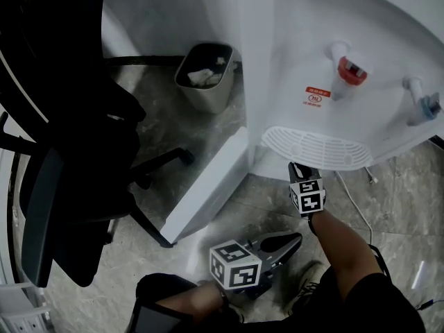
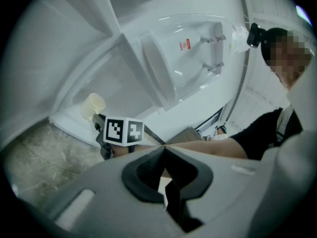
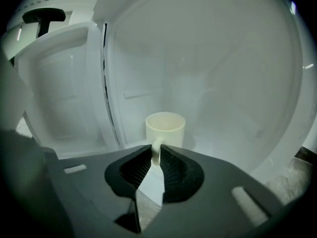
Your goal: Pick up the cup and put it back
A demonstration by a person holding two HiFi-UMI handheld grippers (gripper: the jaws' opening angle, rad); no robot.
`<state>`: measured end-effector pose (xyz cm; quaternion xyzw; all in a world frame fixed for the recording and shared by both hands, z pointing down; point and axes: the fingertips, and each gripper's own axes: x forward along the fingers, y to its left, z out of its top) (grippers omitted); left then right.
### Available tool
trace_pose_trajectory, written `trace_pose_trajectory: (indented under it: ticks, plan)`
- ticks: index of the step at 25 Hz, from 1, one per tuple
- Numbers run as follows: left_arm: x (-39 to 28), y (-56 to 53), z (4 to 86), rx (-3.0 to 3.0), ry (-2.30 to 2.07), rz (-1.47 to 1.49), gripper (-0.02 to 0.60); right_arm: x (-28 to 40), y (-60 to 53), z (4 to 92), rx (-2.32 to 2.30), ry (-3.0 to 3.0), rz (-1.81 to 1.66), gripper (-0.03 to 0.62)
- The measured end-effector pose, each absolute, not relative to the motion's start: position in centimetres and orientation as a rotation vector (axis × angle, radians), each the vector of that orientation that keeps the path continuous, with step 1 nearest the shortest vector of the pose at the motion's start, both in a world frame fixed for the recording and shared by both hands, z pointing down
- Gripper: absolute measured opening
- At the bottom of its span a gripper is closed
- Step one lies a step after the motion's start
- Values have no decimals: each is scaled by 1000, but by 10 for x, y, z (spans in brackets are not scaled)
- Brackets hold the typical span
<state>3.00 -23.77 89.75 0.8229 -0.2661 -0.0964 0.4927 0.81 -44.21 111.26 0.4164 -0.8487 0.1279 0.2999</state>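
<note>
The white water dispenser (image 1: 347, 47) fills the far right of my view, and everything I do is low against it, which is why I am crouched with both arms stretched down and forward. The black office chair (image 1: 62, 151) stands well off to the left, out of my way. The dispenser's lower cabinet door (image 1: 208, 193) hangs open toward the near left, so the compartment behind it is open to me. A grey waste bin (image 1: 205, 75) stands on the floor farther off, beside the dispenser. The drip tray (image 1: 316, 148) juts out under the red tap (image 1: 350, 69) and the blue tap (image 1: 424, 106), so from above it hides the compartment. My right gripper (image 3: 155, 152) has to go in beneath it. My left gripper (image 2: 164, 148) hangs back nearer to me, jaws closed on nothing, since I judge this to be a one-handed job. The cream cup (image 3: 165, 128) stands upright on the compartment floor, well inside, with its handle (image 3: 156, 145) turned straight toward me. That is the easy place to take it, and my right fingers are shut on the handle from both sides. The cup looks not yet lifted, its base appearing to rest on the floor. I expect a slow, straight lift will keep it from swinging on so narrow a hold.
</note>
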Motion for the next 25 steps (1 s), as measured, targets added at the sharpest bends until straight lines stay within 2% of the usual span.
trace_pose_trajectory:
  ticks: [2, 3, 4, 5, 6, 8, 12, 18, 22, 25]
  plan:
    - [22, -238, 895, 1981, -685, -243, 5, 11, -445, 1097, 1121, -2273, 319, 60]
    - [18, -236, 892, 1969, -707, -246, 5, 10, -446, 1092, 1097, -2288, 321, 110]
    - [17, -228, 889, 1950, -730, -245, 5, 11, -440, 1095, 1036, -2276, 329, 129]
    - [19, -215, 886, 1922, -754, -241, 5, 16, -432, 1102, 971, -2226, 310, 93]
    - [21, -201, 883, 1898, -769, -238, 5, 23, -428, 1107, 951, -2162, 246, 6]
    - [18, -185, 881, 1910, -751, -229, 5, 24, -454, 1103, 1061, -2099, 126, 6]
    - [2, -168, 908, 1926, -743, -172, 5, 13, -496, 1091, 1256, -2162, 232, 8]
    - [-16, -206, 916, 1920, -751, -249, 5, -7, -479, 1075, 1161, -2280, 125, 18]
    - [-5, -233, 916, 2046, -751, -171, 5, -18, -452, 1069, 958, -2282, 23, 26]
    - [-9, -249, 912, 1989, -805, -224, 6, -20, -431, 1047, 909, -2323, 110, 9]
